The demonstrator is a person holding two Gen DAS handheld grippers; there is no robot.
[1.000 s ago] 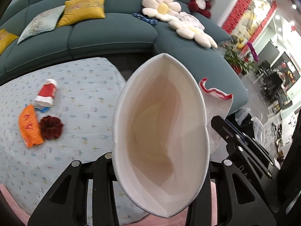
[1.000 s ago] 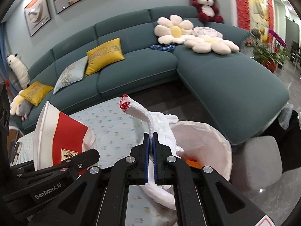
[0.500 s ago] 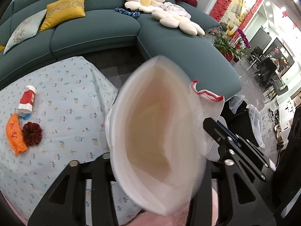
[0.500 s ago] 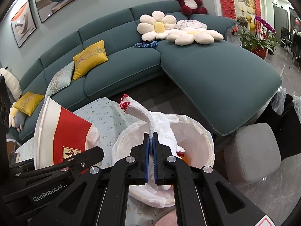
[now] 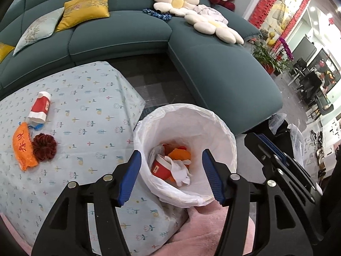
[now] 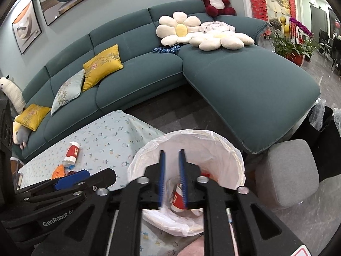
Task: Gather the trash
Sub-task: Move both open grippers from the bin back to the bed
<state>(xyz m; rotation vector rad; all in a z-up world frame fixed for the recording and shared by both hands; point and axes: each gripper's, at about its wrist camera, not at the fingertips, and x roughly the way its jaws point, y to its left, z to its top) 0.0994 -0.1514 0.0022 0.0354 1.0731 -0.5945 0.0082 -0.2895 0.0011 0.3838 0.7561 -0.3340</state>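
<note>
So the trash bin (image 5: 213, 115), lined with a white bag, sits on the floor right at the near corner of the table, and both grippers hang over its mouth. Down in the bottom there's a red-and-white paper cup (image 5: 160, 167) lying on its side, a crumpled white glove (image 5: 180, 170) against it and some orange wrapper (image 5: 181, 154) behind.

The left gripper (image 5: 171, 177) has its blue pads spread wide and the jaws are opening, nothing between them, the cup and glove just show through the gap far below. One pad lines up with the bin's table-side rim, the other with its opposite rim. The right gripper (image 6: 172, 178) is only a little apart, jaws opening too, and nothing is pinched there either; from its own camera the cup (image 6: 178, 198) shows low in the gap, well under the tips.

More trash is out on the table (image 5: 89, 98) with the pale flowery cloth, near its far left edge: another red-and-white cup (image 5: 40, 109) tipped over, an orange packet (image 5: 23, 147) just below it, and a dark red scrunchie-looking thing (image 5: 44, 147) touching the packet's right side. All well apart from the bin.

Beyond the table there's a teal sofa (image 6: 149, 64).
</note>
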